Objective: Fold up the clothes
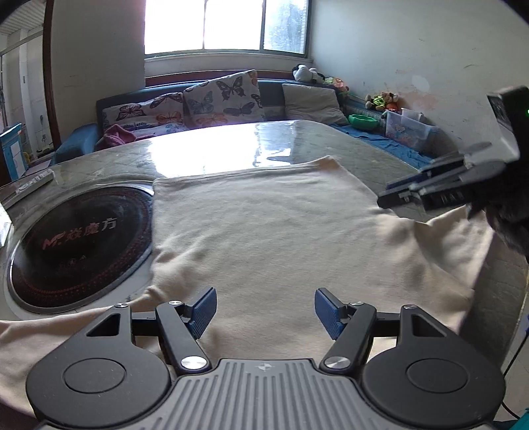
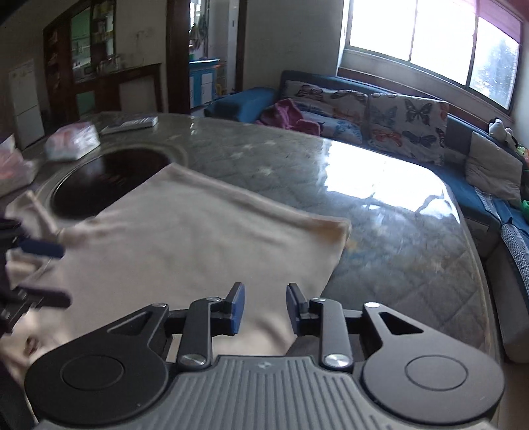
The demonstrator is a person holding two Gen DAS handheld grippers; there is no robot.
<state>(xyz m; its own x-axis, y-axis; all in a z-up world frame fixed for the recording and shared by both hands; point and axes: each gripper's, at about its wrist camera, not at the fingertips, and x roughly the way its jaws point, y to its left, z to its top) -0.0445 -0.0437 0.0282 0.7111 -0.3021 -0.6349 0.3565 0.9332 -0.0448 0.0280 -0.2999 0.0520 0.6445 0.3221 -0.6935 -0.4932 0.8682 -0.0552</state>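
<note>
Left gripper: while it hangs low over the near part of the cloth, the left gripper has its jaws spread wide, blue pads apart, with nothing between them.
Right gripper: the right gripper has its jaws partly parted, a narrow gap between the blue pads and nothing pinched; it shows again at the right edge of the left wrist view, above the cloth's right side.
Garment: a cream garment lies spread flat on the table, its far hem straight, its near part draping toward the front edge, its right side rumpled; its left edge overlaps the rim of the cooktop.
Cooktop: a round black induction cooktop is set into the table, left of the garment, with red lettering on the glass.
Table: a glossy table with a quilted pattern, sunlight glaring on its far half.
Remote: a grey remote control lies beyond the cooktop, near the table's left edge.
Sofa: a blue sofa stands behind the table with butterfly cushions.
Window: a bright window sits above the sofa.
</note>
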